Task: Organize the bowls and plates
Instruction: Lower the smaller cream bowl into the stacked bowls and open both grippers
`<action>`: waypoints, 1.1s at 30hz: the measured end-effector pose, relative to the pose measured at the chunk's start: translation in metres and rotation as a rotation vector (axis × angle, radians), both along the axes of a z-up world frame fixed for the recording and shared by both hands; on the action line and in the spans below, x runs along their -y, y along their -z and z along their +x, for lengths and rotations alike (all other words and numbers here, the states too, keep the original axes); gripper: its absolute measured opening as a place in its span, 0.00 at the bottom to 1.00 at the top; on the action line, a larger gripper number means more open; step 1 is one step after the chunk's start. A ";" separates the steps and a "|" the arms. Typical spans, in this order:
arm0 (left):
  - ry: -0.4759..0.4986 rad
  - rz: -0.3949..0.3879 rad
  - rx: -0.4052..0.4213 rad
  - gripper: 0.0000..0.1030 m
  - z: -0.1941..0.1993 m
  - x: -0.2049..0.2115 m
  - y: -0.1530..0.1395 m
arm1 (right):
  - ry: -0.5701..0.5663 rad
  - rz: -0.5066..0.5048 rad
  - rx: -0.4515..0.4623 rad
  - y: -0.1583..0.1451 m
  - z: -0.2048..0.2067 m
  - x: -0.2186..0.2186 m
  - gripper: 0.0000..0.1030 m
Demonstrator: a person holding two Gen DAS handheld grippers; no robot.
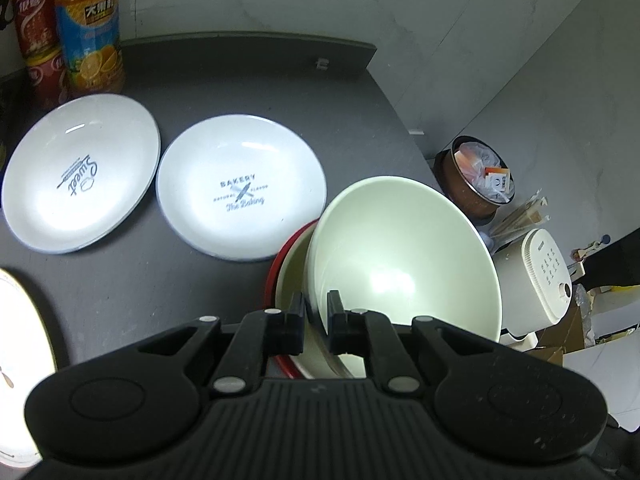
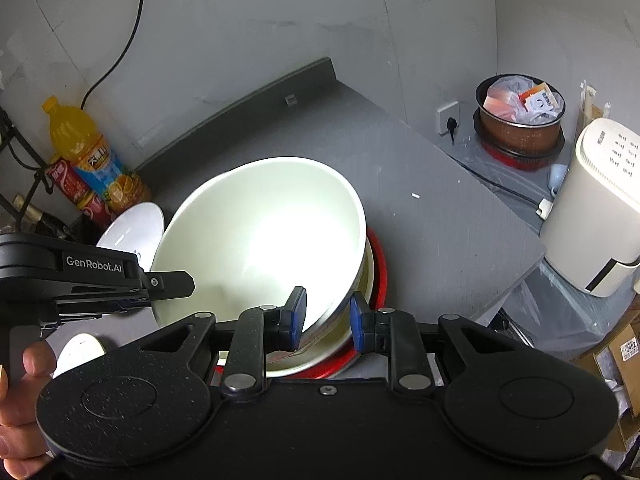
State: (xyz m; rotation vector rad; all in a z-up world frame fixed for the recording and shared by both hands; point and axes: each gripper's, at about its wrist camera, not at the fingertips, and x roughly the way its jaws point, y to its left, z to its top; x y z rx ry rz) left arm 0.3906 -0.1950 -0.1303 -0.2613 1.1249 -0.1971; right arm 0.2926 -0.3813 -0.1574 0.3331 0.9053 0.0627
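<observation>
My left gripper (image 1: pixel 316 316) is shut on the rim of a pale green bowl (image 1: pixel 404 256) and holds it tilted over a second pale bowl (image 1: pixel 290 276) that has a red outside. In the right wrist view the held bowl (image 2: pixel 260 236) leans over the lower bowl (image 2: pixel 316 360); the left gripper (image 2: pixel 172 286) grips its left rim. My right gripper (image 2: pixel 327 320) straddles the held bowl's near rim, jaws a little apart, not clamped. Two white printed plates (image 1: pixel 80 172) (image 1: pixel 240 196) lie flat on the dark counter (image 1: pixel 120 280).
An orange juice bottle (image 1: pixel 90 28) and red cans (image 1: pixel 36 40) stand at the back left. Another white plate (image 1: pixel 16 360) lies at the left edge. Beyond the counter's right edge stand a bin (image 2: pixel 520 120) and a white appliance (image 2: pixel 596 208).
</observation>
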 end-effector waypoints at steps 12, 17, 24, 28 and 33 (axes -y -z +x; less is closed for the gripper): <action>-0.003 0.020 -0.024 0.09 -0.004 -0.001 0.010 | -0.017 -0.002 -0.034 0.009 0.004 -0.004 0.28; 0.016 0.059 -0.018 0.11 -0.004 0.003 0.011 | -0.025 -0.020 -0.040 0.007 0.007 -0.010 0.30; 0.015 0.066 -0.032 0.21 -0.005 -0.001 0.006 | -0.013 -0.032 -0.014 -0.003 0.000 -0.012 0.57; 0.010 0.076 -0.031 0.42 -0.008 -0.007 0.002 | 0.010 -0.016 -0.013 -0.005 -0.006 -0.009 0.57; -0.002 0.098 -0.019 0.62 -0.013 -0.016 -0.002 | 0.023 -0.030 -0.001 -0.011 -0.014 -0.014 0.57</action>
